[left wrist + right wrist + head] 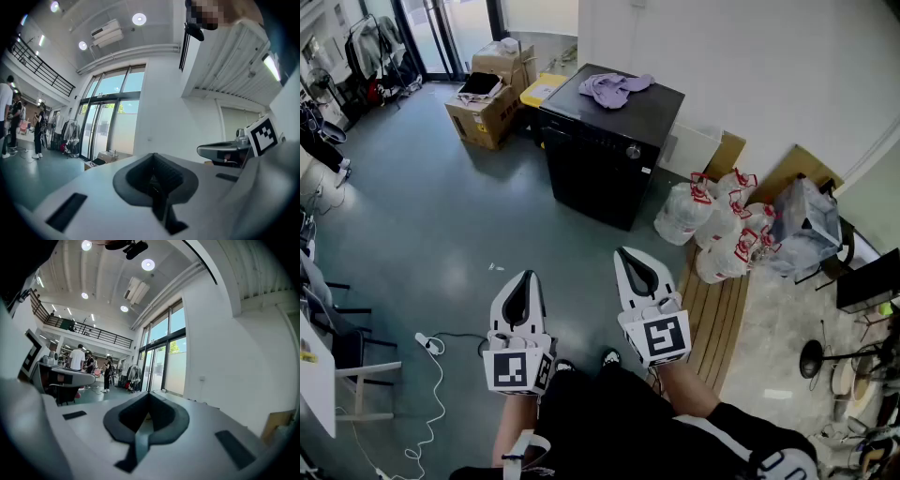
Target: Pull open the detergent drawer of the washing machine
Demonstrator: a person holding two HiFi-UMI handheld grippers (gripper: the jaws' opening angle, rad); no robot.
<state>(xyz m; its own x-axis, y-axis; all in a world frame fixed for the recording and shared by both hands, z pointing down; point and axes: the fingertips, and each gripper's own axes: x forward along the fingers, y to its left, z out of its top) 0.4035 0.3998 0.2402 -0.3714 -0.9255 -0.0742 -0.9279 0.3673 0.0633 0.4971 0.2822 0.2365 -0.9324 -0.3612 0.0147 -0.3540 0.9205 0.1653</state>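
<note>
A black washing machine [605, 155] stands against the white wall at the top middle of the head view, with a purple cloth [616, 88] on its lid and a silver knob [633, 150] on its front panel. The drawer does not stand out from the dark front. My left gripper [525, 276] and right gripper [626, 252] hang side by side over the grey floor, well short of the machine, both shut with nothing between the jaws. The left gripper [153, 155] in its own view and the right gripper [149, 393] in its own view point level, at the glass doors and the white wall.
Cardboard boxes [487, 108] sit left of the machine. White bags with red ties [722, 220] and a grey bag [806, 225] lie to its right, by a slatted wooden board [712, 300]. A power strip with cable [429, 344] lies at the lower left. People [77, 358] stand far off.
</note>
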